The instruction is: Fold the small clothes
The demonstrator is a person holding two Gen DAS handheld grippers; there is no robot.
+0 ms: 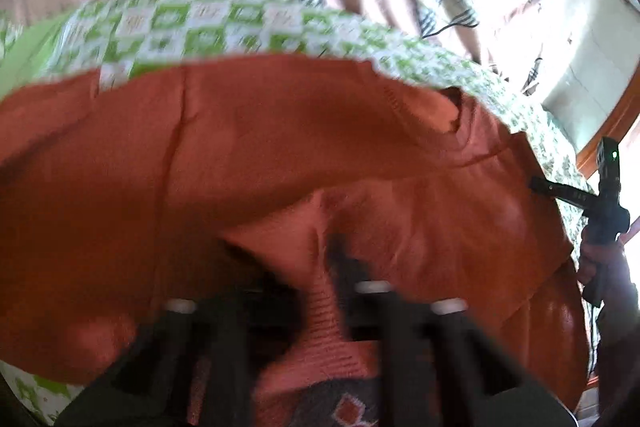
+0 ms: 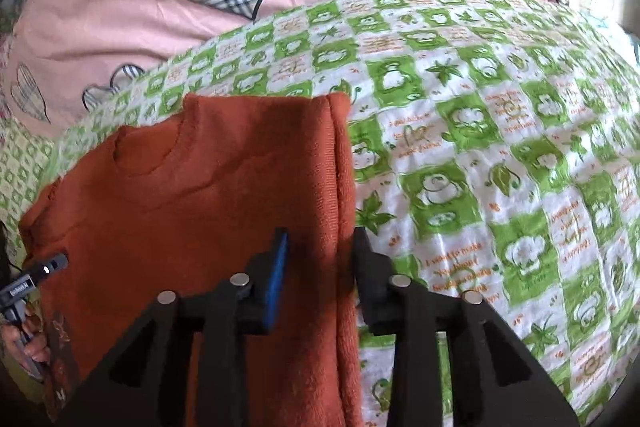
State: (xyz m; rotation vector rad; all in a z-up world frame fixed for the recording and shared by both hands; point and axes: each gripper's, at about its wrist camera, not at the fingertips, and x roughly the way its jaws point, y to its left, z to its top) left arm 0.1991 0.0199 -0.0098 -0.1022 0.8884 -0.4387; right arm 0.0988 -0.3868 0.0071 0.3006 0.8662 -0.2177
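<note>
Lying on a green-and-white checked blanket (image 2: 480, 131), a rust-orange sweater (image 2: 192, 195) is spread with its round neckline away from the cameras and its right sleeve folded inward along the right side. At the sweater's left side, the left tool (image 1: 320, 267) is pinched together on a gathered ridge of knit fabric, which is bunched and lifted between its black fingers; that view is blurred. Further right, the right tool (image 2: 320, 267) is clamped on the thick folded edge, a blue pad (image 2: 278, 279) against the cloth. Behind the blanket lies a pink bedcover (image 2: 100, 7) with plaid hearts.
</note>
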